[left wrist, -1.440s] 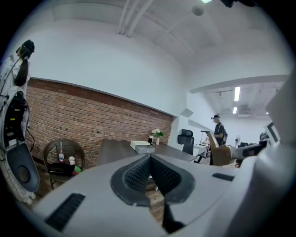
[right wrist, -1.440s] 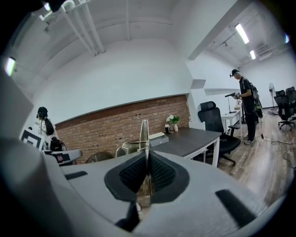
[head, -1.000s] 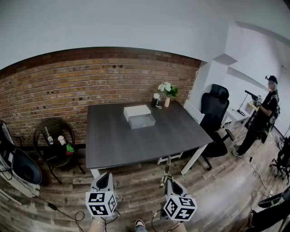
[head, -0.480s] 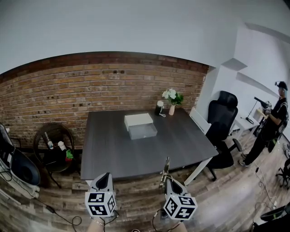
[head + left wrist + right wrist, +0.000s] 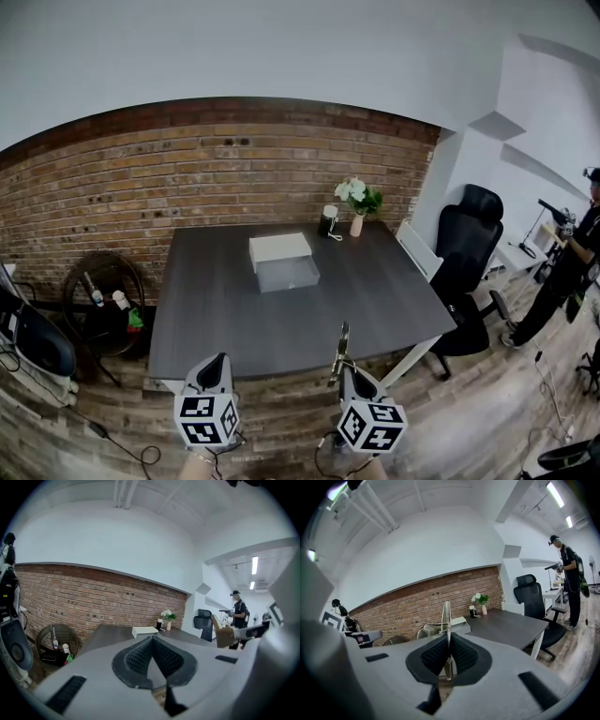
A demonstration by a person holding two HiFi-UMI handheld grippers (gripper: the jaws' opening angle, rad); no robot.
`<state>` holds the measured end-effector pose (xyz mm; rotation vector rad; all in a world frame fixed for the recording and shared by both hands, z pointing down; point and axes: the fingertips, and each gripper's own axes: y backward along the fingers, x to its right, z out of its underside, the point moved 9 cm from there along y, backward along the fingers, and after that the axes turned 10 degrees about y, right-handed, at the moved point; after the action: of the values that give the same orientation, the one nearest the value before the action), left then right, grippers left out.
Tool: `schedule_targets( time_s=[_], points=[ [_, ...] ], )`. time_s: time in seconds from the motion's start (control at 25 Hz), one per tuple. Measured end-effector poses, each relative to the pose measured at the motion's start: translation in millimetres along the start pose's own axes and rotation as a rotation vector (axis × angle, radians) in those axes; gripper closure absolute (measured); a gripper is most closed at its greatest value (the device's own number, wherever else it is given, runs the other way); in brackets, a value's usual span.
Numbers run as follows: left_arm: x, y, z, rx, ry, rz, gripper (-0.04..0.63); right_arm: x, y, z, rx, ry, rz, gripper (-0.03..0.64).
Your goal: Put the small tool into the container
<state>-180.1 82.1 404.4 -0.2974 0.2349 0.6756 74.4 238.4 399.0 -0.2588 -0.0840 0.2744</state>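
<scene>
A thin metal tool (image 5: 342, 341) stands up from my right gripper (image 5: 341, 366), whose jaws are shut on it. In the right gripper view the tool (image 5: 446, 616) rises upright between the black pads (image 5: 461, 654). My left gripper (image 5: 221, 358) is shut with nothing in it; its pads (image 5: 138, 656) meet at the tip. Both grippers hang over the wooden floor just short of the dark grey table (image 5: 225, 319). The container (image 5: 284, 261), a white box with an open grey drawer, sits at the table's far middle, and the left gripper view also shows the container (image 5: 145, 631).
A vase of white flowers (image 5: 357, 202) and a black cup (image 5: 328, 220) stand at the table's far right corner. A white chair (image 5: 418, 251) and a black office chair (image 5: 471, 246) are to the right, a person (image 5: 567, 277) beyond. A wicker stand (image 5: 98, 302) with bottles stands left.
Both grippers have moved forward toward the table, whose near edge now lies closer beneath them. The right gripper's hold on the tool is unchanged, and the left stays shut.
</scene>
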Motion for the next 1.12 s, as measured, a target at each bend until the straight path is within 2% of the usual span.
schedule_targets(
  time_s=[0.44, 0.68, 1.12],
  points=[
    [6, -71, 1, -0.031, -0.034, -0.027, 0.600, 32, -67, -3, -0.034, -0.028, -0.035, 0.612],
    [0, -140, -4, -0.035, -0.035, -0.034, 0.600, 49, -123, -13, -0.032, -0.019, -0.049, 0.612],
    [-3, -270, -36, -0.027, -0.019, -0.051, 0.600, 88, -249, -57, -0.052, 0.014, -0.094, 0.612]
  ],
)
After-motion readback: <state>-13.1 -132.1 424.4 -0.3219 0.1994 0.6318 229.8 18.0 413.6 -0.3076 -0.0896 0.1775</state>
